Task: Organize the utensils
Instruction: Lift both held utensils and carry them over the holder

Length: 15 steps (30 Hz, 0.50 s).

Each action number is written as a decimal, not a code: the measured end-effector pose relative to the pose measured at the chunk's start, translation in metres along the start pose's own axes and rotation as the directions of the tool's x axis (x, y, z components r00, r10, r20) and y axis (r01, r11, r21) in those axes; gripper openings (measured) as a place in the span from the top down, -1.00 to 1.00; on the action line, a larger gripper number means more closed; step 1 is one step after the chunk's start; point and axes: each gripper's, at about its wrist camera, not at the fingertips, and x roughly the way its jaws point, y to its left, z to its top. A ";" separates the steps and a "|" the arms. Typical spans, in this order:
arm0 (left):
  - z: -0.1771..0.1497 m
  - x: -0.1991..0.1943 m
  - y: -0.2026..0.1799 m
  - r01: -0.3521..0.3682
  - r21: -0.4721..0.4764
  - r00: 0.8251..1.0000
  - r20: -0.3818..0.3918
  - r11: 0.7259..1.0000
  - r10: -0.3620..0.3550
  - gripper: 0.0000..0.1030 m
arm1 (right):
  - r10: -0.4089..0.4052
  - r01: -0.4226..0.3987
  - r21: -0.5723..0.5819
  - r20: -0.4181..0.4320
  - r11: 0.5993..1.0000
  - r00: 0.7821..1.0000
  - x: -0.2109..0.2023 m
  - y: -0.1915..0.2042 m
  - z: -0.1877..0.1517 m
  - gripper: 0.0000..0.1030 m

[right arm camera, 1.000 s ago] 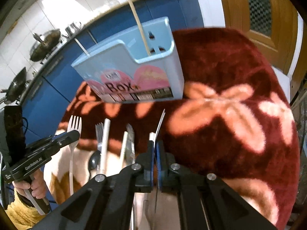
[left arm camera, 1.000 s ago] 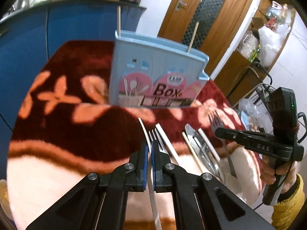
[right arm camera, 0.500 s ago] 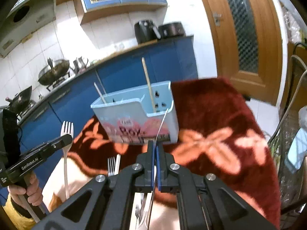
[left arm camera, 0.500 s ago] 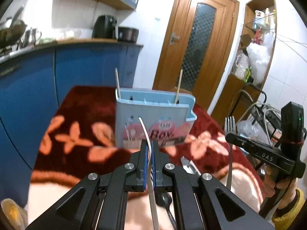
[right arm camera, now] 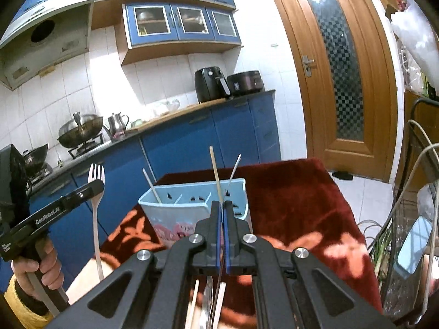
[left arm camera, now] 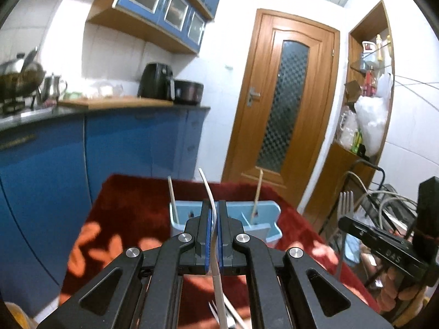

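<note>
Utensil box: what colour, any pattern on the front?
The utensil box is light blue with pink graphics on the front panel. Right wrist view shows it best.

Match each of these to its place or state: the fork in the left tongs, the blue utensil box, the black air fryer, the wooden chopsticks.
Things:
1. fork in the left tongs
2. blue utensil box
3. air fryer
4. chopsticks

Places or states:
A. on the kitchen counter
B. leaning inside the box
C. held upright, tines up
D. standing on the red floral cloth

Pairs: 1-C, 2-D, 3-A, 4-B
</note>
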 end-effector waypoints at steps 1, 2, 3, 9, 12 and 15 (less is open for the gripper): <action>0.003 0.002 -0.001 -0.003 0.003 1.000 0.011 1.000 0.003 0.94 | 0.000 0.001 -0.001 0.011 1.000 1.000 0.001 0.000 0.004 0.94; 0.007 0.004 -0.001 -0.003 0.006 1.000 0.023 1.000 0.003 0.94 | -0.003 0.003 -0.004 0.021 1.000 1.000 0.001 0.002 0.006 0.94; 0.012 0.007 -0.002 -0.009 0.011 0.999 0.036 1.000 0.009 0.94 | -0.004 0.004 -0.007 0.029 1.000 1.000 0.002 0.002 0.009 0.94; 0.042 0.025 -0.001 -0.065 0.019 0.987 0.145 0.998 0.062 0.94 | -0.016 0.019 -0.038 0.075 0.999 0.997 0.016 0.008 0.031 0.94; 0.053 0.039 0.001 -0.101 0.019 0.977 0.190 0.995 0.096 0.94 | -0.017 0.022 -0.055 0.096 0.998 0.995 0.026 0.012 0.042 0.94; 0.057 0.049 0.002 -0.121 0.012 0.967 0.228 0.993 0.115 0.94 | -0.019 0.026 -0.060 0.114 0.998 0.993 0.039 0.014 0.051 0.94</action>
